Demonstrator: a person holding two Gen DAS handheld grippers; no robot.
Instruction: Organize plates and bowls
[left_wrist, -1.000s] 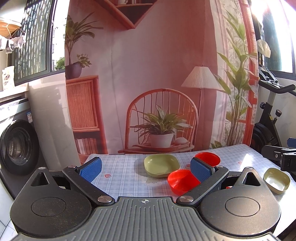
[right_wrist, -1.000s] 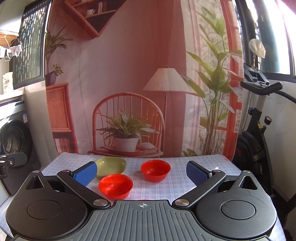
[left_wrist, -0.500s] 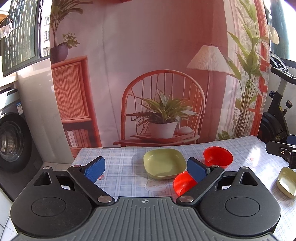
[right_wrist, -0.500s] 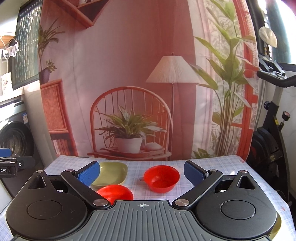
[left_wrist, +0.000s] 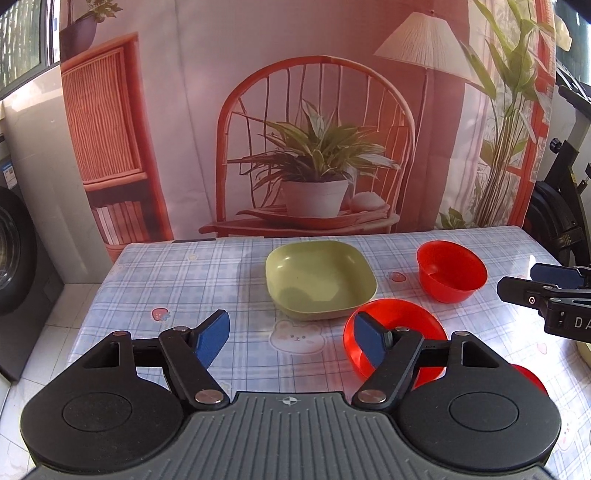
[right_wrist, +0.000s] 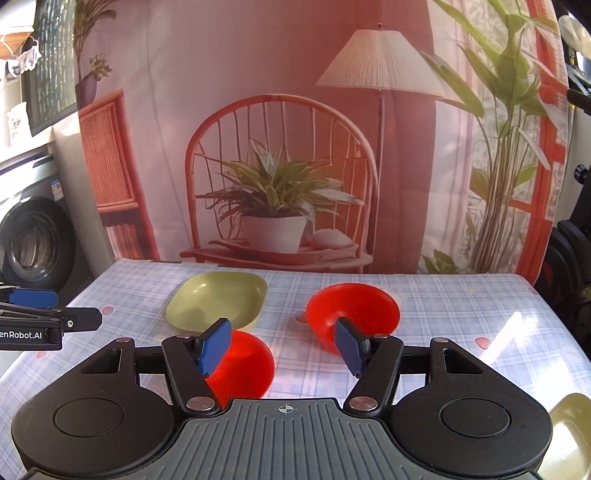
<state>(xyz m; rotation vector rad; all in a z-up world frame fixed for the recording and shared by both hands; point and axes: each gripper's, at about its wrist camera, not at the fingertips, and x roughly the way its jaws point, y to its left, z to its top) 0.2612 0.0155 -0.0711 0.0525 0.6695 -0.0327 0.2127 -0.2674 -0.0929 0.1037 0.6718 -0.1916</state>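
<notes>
1. Left tongs (left_wrist: 291, 341) are partway open with nothing between the blue pads, just bare checked cloth. Their jaws have just been closing in from the wide spread of a second ago.
2. Right tongs (right_wrist: 282, 347) are the same deal: gapped, gripping nothing, jaws just been narrowing, and tighter than the left pair.
3. Compared with the earlier frames, both cameras sit lower and closer to the worktop (left_wrist: 192, 280). The dishes look much bigger now and the backdrop's shelf has slid out of the top of the view.
4. Green square dish (left_wrist: 319, 278) sits mid-worktop toward the far edge, upright. In the right wrist view it's far-left of the tongs (right_wrist: 218, 301).
5. Near red bowl (left_wrist: 393, 338) is just right of the green dish, practically touching its near-right corner. The left tongs' right pad is in front of it. In the right wrist view it's behind the left pad (right_wrist: 243, 363).
6. Far red bowl (left_wrist: 450, 271) stands apart on the right. In the right wrist view it's behind the right pad (right_wrist: 352, 312).
7. Another greenish dish (right_wrist: 569, 432) peeks in at the near-right corner, mostly cut off.
8. Each pair of tongs shows up at the edge of the other's view, well apart from each other.
</notes>
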